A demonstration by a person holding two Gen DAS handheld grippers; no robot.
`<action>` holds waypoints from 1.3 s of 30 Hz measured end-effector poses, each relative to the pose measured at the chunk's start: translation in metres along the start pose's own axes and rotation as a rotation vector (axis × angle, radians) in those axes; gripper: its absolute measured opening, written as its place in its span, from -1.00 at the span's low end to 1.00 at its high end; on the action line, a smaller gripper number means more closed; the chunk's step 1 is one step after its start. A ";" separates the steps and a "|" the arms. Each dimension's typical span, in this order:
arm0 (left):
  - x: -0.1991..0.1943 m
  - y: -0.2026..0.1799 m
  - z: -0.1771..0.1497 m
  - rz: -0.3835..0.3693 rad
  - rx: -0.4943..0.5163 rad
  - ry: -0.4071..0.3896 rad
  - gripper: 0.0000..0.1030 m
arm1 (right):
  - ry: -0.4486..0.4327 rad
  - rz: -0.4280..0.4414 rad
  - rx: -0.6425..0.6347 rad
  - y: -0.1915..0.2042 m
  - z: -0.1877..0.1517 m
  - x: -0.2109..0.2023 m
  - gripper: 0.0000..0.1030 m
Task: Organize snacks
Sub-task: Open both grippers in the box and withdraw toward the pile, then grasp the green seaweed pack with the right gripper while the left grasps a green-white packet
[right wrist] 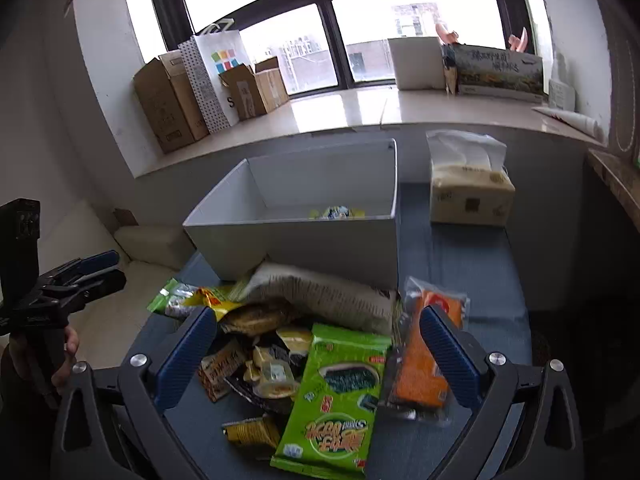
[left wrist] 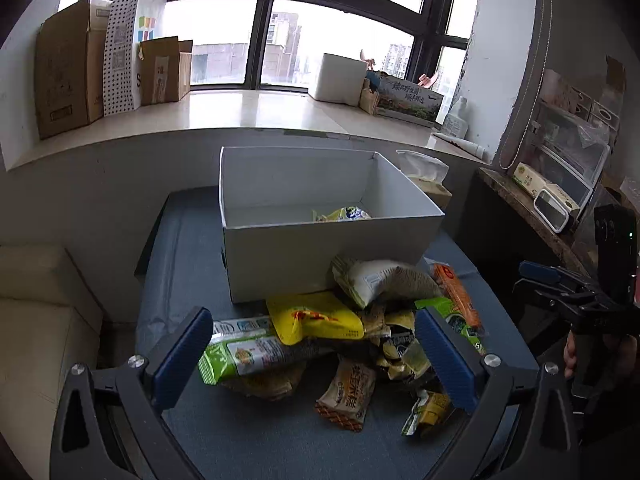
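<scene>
- Sitting on the blue table (left wrist: 248, 432) right now is a heap of snack packets, piled just in front of the white box (left wrist: 320, 256), with the top ones leaning against its near wall.
- The left gripper (left wrist: 316, 356) is hovering over the heap with its jaws spread wide and nothing pinched between them; the packets are lying below the gap, not touching the blue pads.
- The right gripper (right wrist: 320, 356) is doing the same thing: jaws wide apart, hanging above the pile, nothing clamped.
- In the left wrist view, the yellow packet (left wrist: 316, 316) is lying at 12 o'clock in the pile, the green-and-white packet (left wrist: 240, 356) is sticking out at 9 o'clock, and the pale crumpled bag (left wrist: 380, 280) is resting up against the box at about 1 o'clock.
- In the right wrist view, the green seaweed packet (right wrist: 336, 396) is lying at 6 o'clock, closest to the camera, and the orange packet (right wrist: 420, 368) is sitting just beside it at 3 o'clock, partly under the right-hand finger.
- One packet (right wrist: 336, 213) is already lying inside the box, at the far side of the bottom.
- A tissue pack (right wrist: 468, 192) is standing near the box at its 3 o'clock, not touching it.
</scene>
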State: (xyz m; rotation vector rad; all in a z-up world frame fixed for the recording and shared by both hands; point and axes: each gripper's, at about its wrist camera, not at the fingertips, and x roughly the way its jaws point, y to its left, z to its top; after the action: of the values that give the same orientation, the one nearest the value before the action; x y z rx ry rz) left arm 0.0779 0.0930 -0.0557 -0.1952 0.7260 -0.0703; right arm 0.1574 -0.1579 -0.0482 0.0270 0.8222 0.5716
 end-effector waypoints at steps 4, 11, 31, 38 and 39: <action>-0.004 0.008 -0.027 -0.024 -0.066 0.037 1.00 | 0.087 -0.069 0.061 -0.010 -0.048 0.007 1.00; -0.008 0.008 -0.037 -0.001 -0.063 0.042 1.00 | 0.175 -0.087 0.065 -0.009 -0.067 0.028 1.00; -0.004 0.038 -0.050 0.091 -0.066 0.087 1.00 | 0.241 -0.032 0.118 -0.015 -0.071 0.065 0.38; 0.018 0.037 -0.035 0.041 0.086 0.126 1.00 | 0.155 -0.016 0.137 -0.020 -0.060 0.026 0.38; 0.023 0.038 -0.031 0.008 0.117 0.140 1.00 | 0.151 -0.014 0.139 -0.021 -0.060 0.023 0.38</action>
State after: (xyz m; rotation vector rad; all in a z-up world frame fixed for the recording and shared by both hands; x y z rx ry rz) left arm 0.0744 0.1223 -0.1015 -0.0757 0.8591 -0.1195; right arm 0.1379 -0.1756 -0.1100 0.1062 1.0072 0.5071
